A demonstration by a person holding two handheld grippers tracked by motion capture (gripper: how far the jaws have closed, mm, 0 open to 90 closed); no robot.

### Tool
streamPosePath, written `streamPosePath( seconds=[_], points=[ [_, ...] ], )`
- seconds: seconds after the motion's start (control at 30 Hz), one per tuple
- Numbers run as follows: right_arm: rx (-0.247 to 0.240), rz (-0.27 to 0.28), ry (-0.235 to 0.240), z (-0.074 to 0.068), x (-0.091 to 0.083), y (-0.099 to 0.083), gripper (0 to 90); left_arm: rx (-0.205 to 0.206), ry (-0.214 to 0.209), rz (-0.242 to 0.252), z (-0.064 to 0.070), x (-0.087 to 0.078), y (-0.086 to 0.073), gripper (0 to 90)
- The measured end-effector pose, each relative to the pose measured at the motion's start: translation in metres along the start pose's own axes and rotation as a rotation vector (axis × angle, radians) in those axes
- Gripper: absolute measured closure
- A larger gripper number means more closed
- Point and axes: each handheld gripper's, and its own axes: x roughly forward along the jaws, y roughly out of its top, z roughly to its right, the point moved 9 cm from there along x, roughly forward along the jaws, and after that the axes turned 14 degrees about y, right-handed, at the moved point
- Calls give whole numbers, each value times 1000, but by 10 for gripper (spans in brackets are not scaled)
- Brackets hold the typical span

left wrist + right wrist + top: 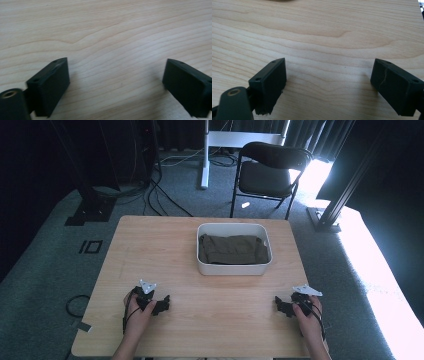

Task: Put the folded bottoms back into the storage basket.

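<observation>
A white rectangular bin stands on the wooden table, right of centre, and holds a folded dark olive cloth. My left gripper rests near the table's front left, held by a hand, its jaws pointing right. In the left gripper view my left gripper is open over bare wood, nothing between its jaws. My right gripper lies near the front right corner, jaws pointing left. The right gripper view has my right gripper open as well, bare wood between its jaws.
A black folding chair stands on the carpet behind the table. Cables run across the floor at the back left, beside dark stands. A white post rises behind the table. Bright light falls on the floor at the right.
</observation>
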Motion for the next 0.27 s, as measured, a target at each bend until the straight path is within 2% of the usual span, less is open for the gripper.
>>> streamPosePath(
  seconds=[0.07,0.27],
  points=[
    [-1,0,0,0,0,0,127,-8,12,-12,-1,1,-1,28],
    [0,1,0,0,0,0,126,-30,32,-21,-3,2,0,28]
  ],
)
